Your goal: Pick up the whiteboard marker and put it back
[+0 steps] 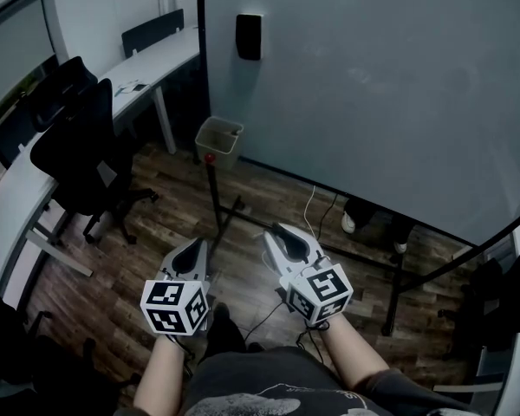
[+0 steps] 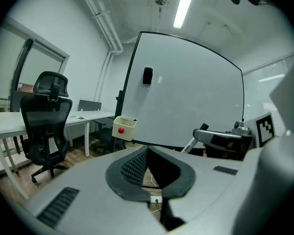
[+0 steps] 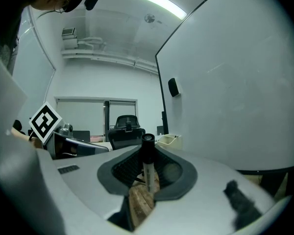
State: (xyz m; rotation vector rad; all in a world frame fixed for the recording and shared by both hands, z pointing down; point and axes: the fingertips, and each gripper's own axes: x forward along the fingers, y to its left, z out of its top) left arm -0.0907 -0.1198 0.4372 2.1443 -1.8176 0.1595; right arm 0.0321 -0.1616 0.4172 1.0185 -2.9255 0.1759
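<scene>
The whiteboard marker (image 3: 147, 166), white with a black cap, stands upright between the pads of my right gripper (image 3: 149, 154), which is shut on it. From the left gripper view the marker (image 2: 189, 144) sticks out of the right gripper (image 2: 208, 135), slanting down to the left. In the head view both grippers are held low over the wooden floor, pointing at the whiteboard (image 1: 373, 85). My right gripper (image 1: 282, 239) is nearer to the board. My left gripper (image 1: 191, 254) is beside it with its jaws together and nothing in them (image 2: 147, 153).
A beige bin (image 1: 218, 141) with a red dot hangs at the board's lower left corner. A black eraser (image 1: 249, 35) sticks to the board. The board's stand legs (image 1: 397, 293) and a cable cross the floor. A black office chair (image 1: 82, 146) and white desks (image 1: 156, 63) stand to the left.
</scene>
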